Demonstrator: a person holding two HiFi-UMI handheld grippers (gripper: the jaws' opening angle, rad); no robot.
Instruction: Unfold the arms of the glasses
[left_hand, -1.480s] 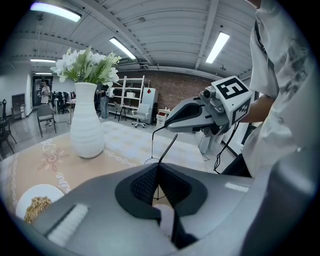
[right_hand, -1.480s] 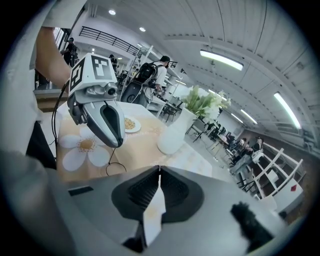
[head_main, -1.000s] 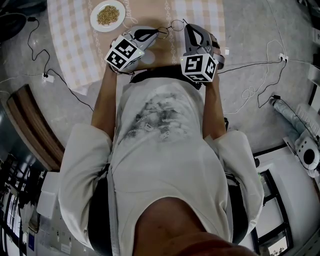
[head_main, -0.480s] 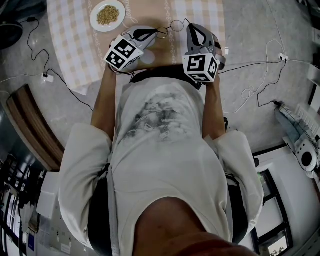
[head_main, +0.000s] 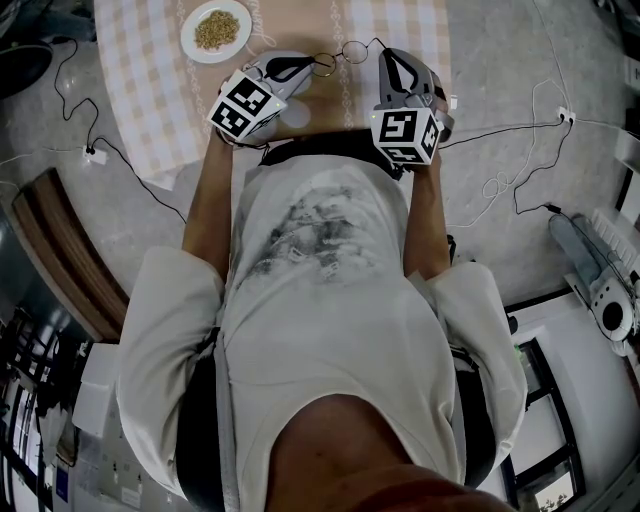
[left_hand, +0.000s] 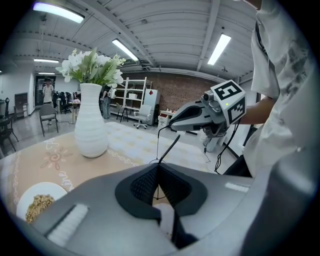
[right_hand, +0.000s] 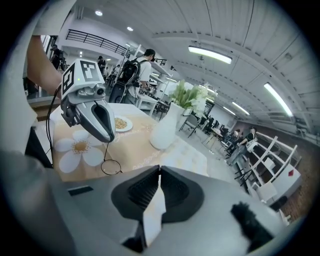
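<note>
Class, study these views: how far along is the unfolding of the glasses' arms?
Done: the glasses are up off the table, with the left gripper shut on the frame. In hand: the right gripper is shut, apparently on one thin arm, held out away from the lenses. Left: a darker arm sticks up in the left gripper view; whether it is fully open I cannot tell.

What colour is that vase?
The vase is white; the left gripper view shows it best.

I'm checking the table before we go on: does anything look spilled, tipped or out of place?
Nothing stands out. The vase stands upright, the grain lies within its plate, and the glasses look undamaged between the left gripper and the right gripper.
</note>
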